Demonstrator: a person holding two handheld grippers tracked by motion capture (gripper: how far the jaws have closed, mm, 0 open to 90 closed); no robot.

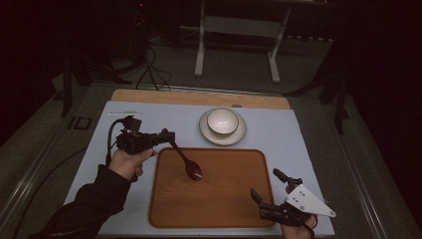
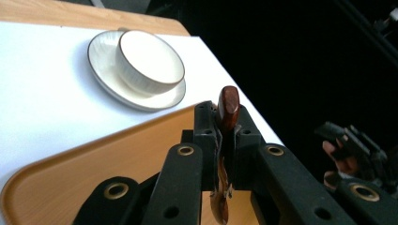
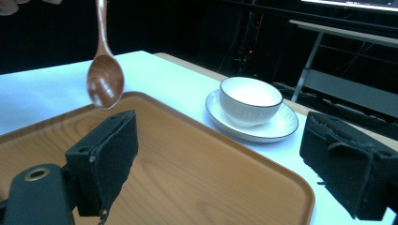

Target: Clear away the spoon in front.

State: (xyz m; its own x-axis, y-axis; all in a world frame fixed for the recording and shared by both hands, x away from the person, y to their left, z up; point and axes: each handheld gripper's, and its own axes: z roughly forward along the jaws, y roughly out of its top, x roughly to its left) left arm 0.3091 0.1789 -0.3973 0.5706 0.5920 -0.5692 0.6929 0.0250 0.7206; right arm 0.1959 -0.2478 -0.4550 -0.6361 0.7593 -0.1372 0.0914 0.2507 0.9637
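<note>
Wooden spoon (image 1: 186,162) pinched in left gripper (image 1: 166,137) jaws; right gripper (image 1: 268,187) jaws spread

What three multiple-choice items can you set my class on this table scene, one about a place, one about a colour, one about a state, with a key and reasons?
1. Where does the white bowl stand?
A. on the wooden tray
B. on the white saucer
C. on the bare table

2. What colour is the spoon?
A. reddish brown
B. silver
C. white

3. How does the right gripper stand?
A. shut on the spoon
C. shut on the bowl
B. open and holding nothing

Key:
1 B: the bowl sits on the saucer, beyond the tray.
2 A: its bowl and handle are dark reddish wood.
3 B: in the right gripper view its jaws stand wide apart with nothing between them; it is the left gripper that clamps the spoon's handle.
</note>
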